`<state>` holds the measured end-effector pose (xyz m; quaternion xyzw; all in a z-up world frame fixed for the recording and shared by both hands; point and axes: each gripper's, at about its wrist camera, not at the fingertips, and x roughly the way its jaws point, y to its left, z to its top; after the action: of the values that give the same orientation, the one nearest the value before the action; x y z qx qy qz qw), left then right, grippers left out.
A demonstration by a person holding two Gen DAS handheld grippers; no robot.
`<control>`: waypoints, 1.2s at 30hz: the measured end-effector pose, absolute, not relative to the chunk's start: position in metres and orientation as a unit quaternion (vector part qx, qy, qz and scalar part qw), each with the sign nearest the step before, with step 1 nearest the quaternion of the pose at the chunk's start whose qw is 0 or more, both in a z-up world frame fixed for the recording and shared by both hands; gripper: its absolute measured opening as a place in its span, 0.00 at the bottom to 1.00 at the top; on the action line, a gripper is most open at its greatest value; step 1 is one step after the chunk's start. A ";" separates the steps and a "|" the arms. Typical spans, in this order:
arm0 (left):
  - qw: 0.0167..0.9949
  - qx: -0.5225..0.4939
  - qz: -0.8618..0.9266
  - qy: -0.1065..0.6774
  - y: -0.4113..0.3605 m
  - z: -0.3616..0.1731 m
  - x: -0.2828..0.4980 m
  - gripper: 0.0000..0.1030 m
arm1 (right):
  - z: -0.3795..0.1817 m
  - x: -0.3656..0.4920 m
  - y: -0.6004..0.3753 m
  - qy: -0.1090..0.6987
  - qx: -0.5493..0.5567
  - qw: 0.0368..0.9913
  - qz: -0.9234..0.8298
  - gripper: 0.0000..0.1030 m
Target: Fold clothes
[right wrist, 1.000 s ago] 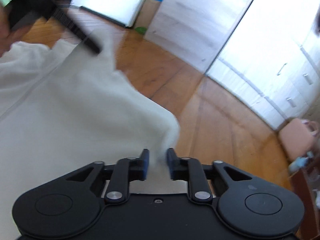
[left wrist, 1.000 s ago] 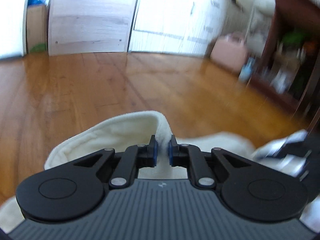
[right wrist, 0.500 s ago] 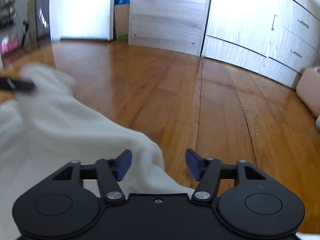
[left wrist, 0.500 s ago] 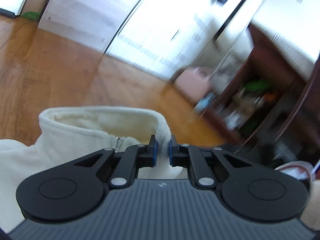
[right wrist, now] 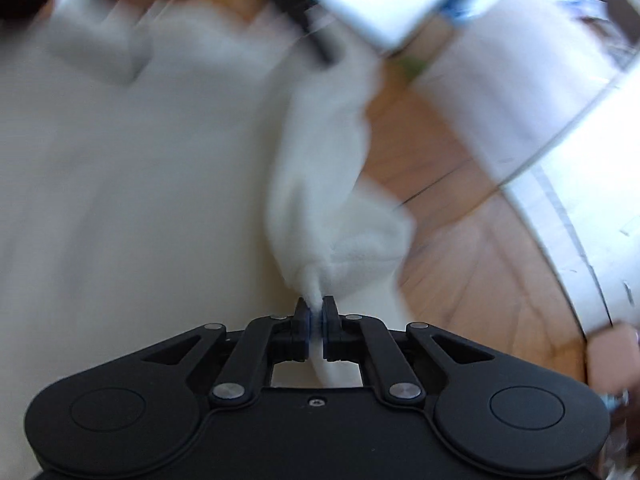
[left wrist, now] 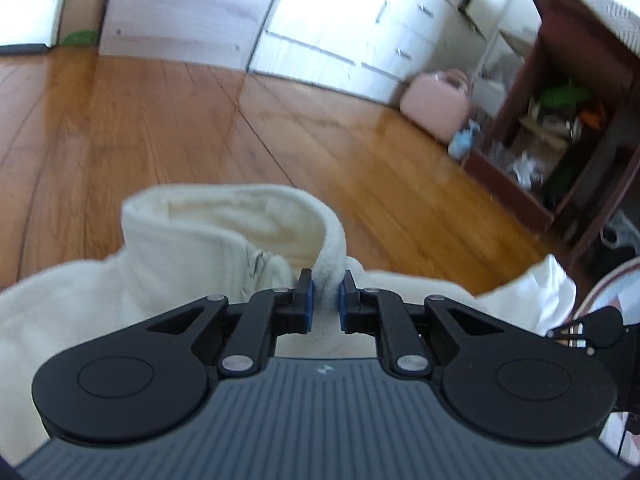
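Jaws both clenched on cloth: left gripper (left wrist: 324, 296) pinches collar rim of cream fleece garment (left wrist: 192, 248); right gripper (right wrist: 316, 320) nips bunched edge of same fleece (right wrist: 340, 208). Garment hangs between hands, low over wooden floor (left wrist: 140, 120), collar standing up, zip beside it. Step in hand, likely: lifting and spreading for first fold. Next move calls for pulling edges taut and level before laying flat. Right view badly smeared; garment's lower part cut off; sleeves not made out.

Garment (left wrist: 192, 264) on floor (left wrist: 160, 120), cabinet (left wrist: 568, 92) right.
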<state>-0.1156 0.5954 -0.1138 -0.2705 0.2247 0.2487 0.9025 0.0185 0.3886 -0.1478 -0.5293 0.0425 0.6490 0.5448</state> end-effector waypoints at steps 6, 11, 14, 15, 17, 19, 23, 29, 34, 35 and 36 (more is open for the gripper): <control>0.900 -0.278 0.244 0.232 0.593 -0.113 -0.119 0.21 | -0.132 0.029 0.384 0.094 -0.485 0.565 0.661 0.31; 0.902 -0.299 0.231 0.208 0.603 -0.103 -0.117 0.55 | -0.120 0.031 0.383 0.119 -0.439 0.577 0.679 0.36; 0.896 -0.308 0.221 0.230 0.609 -0.109 -0.104 0.69 | -0.129 0.027 0.392 0.112 -0.443 0.576 0.678 0.49; 0.891 -0.307 0.222 0.249 0.610 -0.114 -0.096 0.69 | -0.133 0.025 0.394 0.108 -0.450 0.574 0.675 0.51; 0.886 -0.288 0.228 0.283 0.608 -0.124 -0.082 0.52 | -0.141 0.021 0.398 0.097 -0.463 0.571 0.671 0.51; 0.883 -0.250 0.248 0.311 0.604 -0.131 -0.070 0.03 | -0.146 0.019 0.409 0.081 -0.469 0.570 0.669 0.39; 0.894 -0.207 0.289 0.273 0.611 -0.109 -0.068 0.00 | -0.127 0.032 0.419 0.056 -0.423 0.623 0.655 0.07; 0.890 -0.227 0.326 0.225 0.647 -0.083 -0.062 0.00 | -0.086 0.113 0.476 0.142 -0.293 0.743 0.585 0.07; 0.873 -0.274 0.323 0.243 0.676 -0.099 -0.050 0.21 | -0.098 0.137 0.517 0.256 -0.276 0.732 0.568 0.07; 0.870 -0.285 0.321 0.244 0.682 -0.104 -0.048 0.36 | -0.102 0.137 0.519 0.273 -0.275 0.729 0.564 0.07; 0.867 -0.295 0.317 0.246 0.688 -0.108 -0.045 0.42 | -0.105 0.139 0.521 0.290 -0.272 0.727 0.560 0.07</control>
<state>-0.0454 0.6884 -0.1084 -0.2951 0.2459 0.3166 0.8673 0.1389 0.5207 -0.1054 -0.2720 0.2898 0.5602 0.7268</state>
